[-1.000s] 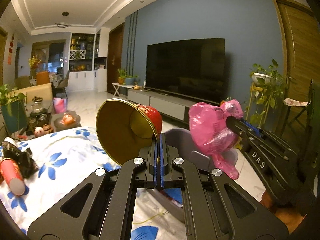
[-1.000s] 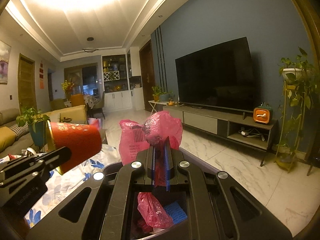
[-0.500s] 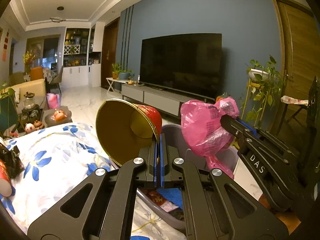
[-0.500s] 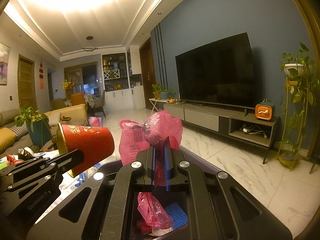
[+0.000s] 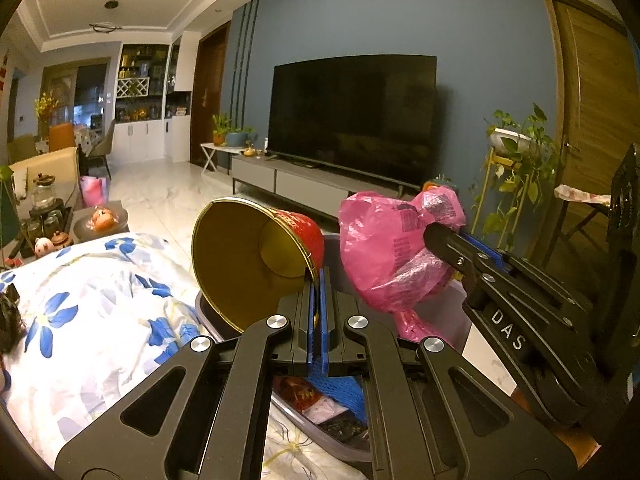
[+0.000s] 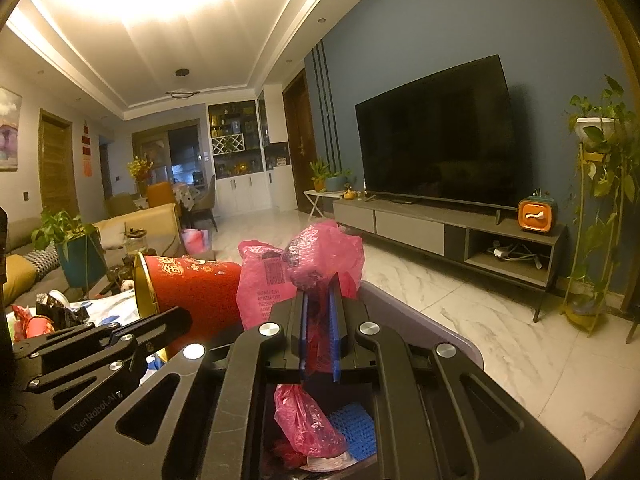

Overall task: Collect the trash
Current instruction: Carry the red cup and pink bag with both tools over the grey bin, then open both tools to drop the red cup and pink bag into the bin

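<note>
The grey bin [image 5: 452, 320], open-topped, sits below both tools and serves as the landmark here; its far rim [image 6: 420, 316] curves behind the gripped items, and inside it lie a piece of blue mesh [image 6: 356, 426], some red wrapping and other scraps. On the side of the bin toward the sofa spreads a white cloth with blue flowers [image 5: 92, 308], its edge lying against the bin's wall, and farther along that cloth from the bin a small heap of crumpled rubbish [image 6: 52, 316] waits. Above the bin's opening hangs a pink plastic bag [image 5: 392, 248], bunched and knotted, with its tail dangling down into the bin [image 6: 308, 420]; the right gripper [image 6: 320, 304] is clamped tight on the bag's neck, pink film squeezed between its blue pads. Just beside the bag, over the cloth-side rim of the bin, is a red paper cup with a gold lining [image 5: 256, 256], tipped on its side with its mouth facing away from the television wall; the left gripper [image 5: 319, 280] is closed hard on the cup's rim, pinching the thin wall between its jaws. Cup and bag nearly touch above the bin.
</note>
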A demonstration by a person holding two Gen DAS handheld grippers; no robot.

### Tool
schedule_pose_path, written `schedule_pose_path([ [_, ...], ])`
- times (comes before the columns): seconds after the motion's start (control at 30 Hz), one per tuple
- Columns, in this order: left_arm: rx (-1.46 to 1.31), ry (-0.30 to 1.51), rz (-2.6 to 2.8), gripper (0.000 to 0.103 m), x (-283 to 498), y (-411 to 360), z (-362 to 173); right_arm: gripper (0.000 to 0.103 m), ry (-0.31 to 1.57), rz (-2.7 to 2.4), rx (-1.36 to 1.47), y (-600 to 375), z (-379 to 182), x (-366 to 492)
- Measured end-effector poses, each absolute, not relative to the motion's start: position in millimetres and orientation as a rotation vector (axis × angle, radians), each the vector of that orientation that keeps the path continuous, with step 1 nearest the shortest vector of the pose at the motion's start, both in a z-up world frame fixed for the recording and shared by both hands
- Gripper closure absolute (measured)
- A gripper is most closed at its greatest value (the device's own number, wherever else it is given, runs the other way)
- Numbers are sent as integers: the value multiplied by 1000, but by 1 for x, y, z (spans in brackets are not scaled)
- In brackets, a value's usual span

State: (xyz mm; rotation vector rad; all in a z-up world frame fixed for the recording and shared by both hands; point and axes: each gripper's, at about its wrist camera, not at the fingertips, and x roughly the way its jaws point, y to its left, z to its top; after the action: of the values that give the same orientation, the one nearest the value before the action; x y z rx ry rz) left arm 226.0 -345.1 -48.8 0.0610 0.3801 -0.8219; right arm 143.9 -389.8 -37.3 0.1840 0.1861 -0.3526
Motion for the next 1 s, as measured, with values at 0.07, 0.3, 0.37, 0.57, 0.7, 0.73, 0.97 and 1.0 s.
schedule_pose_path([
  [0.07,60,383,-821,101,227,-345,-49,94,187,-349,184,-392,-40,145],
  [0.3,56,399,-838,101,229,-347,-54,84,194,-331,202,-400,-43,146],
  [0.37,55,403,-842,101,229,-347,-55,80,199,-327,213,-404,-43,146],
  [0.57,62,429,-858,101,230,-353,-59,57,184,-334,223,-406,-44,142],
  [0.7,68,454,-865,100,231,-356,-64,52,175,-345,226,-408,-43,137],
  [0.73,71,458,-863,99,231,-356,-65,51,170,-349,227,-409,-43,134],
  [0.97,49,447,-842,47,228,-345,-65,43,145,-375,247,-410,-40,119],
  [1.0,42,445,-838,44,228,-342,-64,43,142,-378,247,-409,-40,116],
])
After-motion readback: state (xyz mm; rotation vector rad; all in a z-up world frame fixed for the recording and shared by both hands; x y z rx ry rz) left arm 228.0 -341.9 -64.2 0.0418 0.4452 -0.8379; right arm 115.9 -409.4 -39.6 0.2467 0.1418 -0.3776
